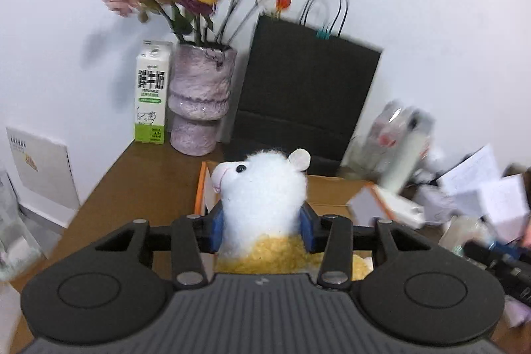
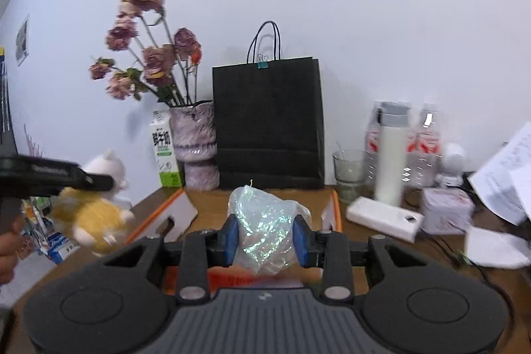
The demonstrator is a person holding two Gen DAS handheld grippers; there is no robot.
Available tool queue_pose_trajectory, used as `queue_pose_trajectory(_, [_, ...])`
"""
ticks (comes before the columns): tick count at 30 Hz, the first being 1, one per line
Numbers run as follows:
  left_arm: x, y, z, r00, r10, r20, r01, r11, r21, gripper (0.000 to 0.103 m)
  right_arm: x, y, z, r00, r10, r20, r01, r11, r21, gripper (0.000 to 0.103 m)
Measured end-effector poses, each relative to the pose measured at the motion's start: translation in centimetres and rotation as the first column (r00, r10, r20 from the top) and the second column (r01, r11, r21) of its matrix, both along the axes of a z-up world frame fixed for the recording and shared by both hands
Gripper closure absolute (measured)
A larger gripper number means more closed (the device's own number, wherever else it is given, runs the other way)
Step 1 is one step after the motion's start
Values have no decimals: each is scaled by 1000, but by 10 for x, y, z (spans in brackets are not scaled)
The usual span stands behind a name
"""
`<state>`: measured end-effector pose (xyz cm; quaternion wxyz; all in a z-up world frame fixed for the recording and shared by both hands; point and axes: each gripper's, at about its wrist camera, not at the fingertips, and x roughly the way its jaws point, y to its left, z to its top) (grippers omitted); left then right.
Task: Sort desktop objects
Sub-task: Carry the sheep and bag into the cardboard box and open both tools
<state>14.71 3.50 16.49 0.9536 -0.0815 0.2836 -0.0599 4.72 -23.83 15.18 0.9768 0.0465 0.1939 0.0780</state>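
My left gripper (image 1: 262,229) is shut on a white and yellow plush toy (image 1: 265,188), held above the open cardboard box (image 1: 332,191). The same toy (image 2: 96,218) shows at the left of the right wrist view, in the left gripper (image 2: 83,179). My right gripper (image 2: 265,238) is shut on a crinkled iridescent plastic bag (image 2: 262,221), held over the cardboard box (image 2: 186,211) with orange edges.
A black paper bag (image 2: 268,121), a purple vase with flowers (image 2: 195,141) and a milk carton (image 2: 164,148) stand against the wall. A glass (image 2: 348,171), bottles (image 2: 428,141), a white thermos (image 2: 391,161), a white box (image 2: 381,218) and papers (image 2: 504,168) crowd the right.
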Motion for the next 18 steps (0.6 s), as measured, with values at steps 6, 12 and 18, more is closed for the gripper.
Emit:
queue_pose_trajectory(6, [93,-26,-67,971,17,-237,16,990,138,59,137,25,-8,987,-21,-161,9,997,-73,70])
queue_pose_trajectory(12, [118,-53,-116,960,95,-264,6,933,359,58,242,48,-59,932,-79,-353,-1,975,-221,70])
queue_pose_trajectory(18, [100,-59,-129,976,49,-212,38,920,391,45,282,44,-104,883,-146,-446,-5,948,-319,55])
